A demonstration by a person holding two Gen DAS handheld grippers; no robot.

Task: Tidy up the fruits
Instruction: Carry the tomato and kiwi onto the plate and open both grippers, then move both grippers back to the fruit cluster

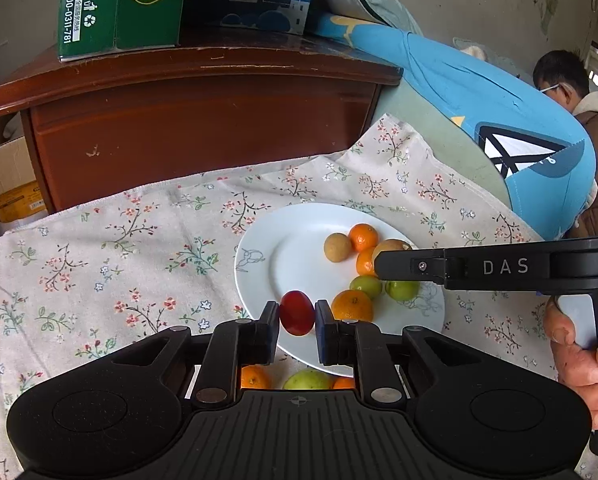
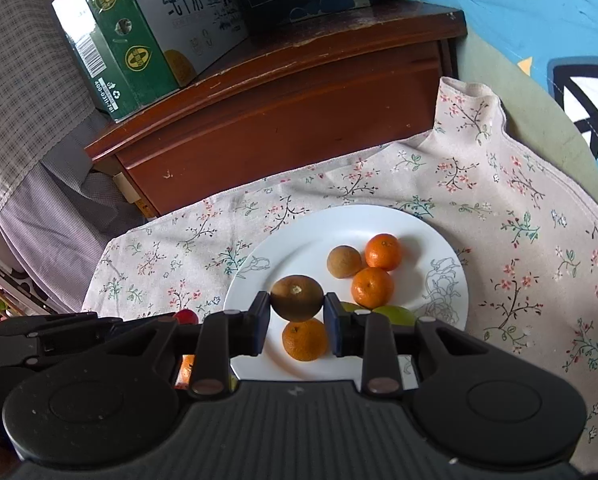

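- Left gripper (image 1: 297, 314): jaws narrow, clamped on a small red fruit (image 1: 297, 313), one pad on each flank. Fruit is carried clear of the surface, over the near-left rim of the white plate (image 1: 259, 258).
- The plate sits on a floral cloth (image 1: 111, 248) spread over the worktop; a brown wooden cabinet (image 1: 203, 120) stands behind it, with a green carton (image 1: 119, 4) on top.
- On the plate, left to right in the left wrist view: a tan-brown fruit (image 1: 338, 247), two oranges (image 1: 363, 237) at the back, a green fruit (image 1: 366, 286), a larger orange (image 1: 352, 305) nearest the left jaws, a second green fruit (image 1: 402, 290).
- Right gripper (image 2: 297, 310): jaws slightly wider, closed on a dark brown round fruit (image 2: 297, 297) with a pale stem scar facing up. It is carried above the plate (image 2: 451, 292), with an orange (image 2: 304, 339) below it. A hand (image 1: 583, 364) grips the handle at the right edge of the left wrist view.
- Step in hand, as I read it: both fruits are held in the air over the plate, so this is the carry stage of a sort, pick already done on both sides.
- Which way the fruits are bound cannot be told; no second dish shows.
- Next move calls for: keep both grips firm on round, roll-prone fruit; if setting down here, choose the bare left half of the plate, lower until the fruit rests, then open the jaws, keeping the two grippers from crowding each other.
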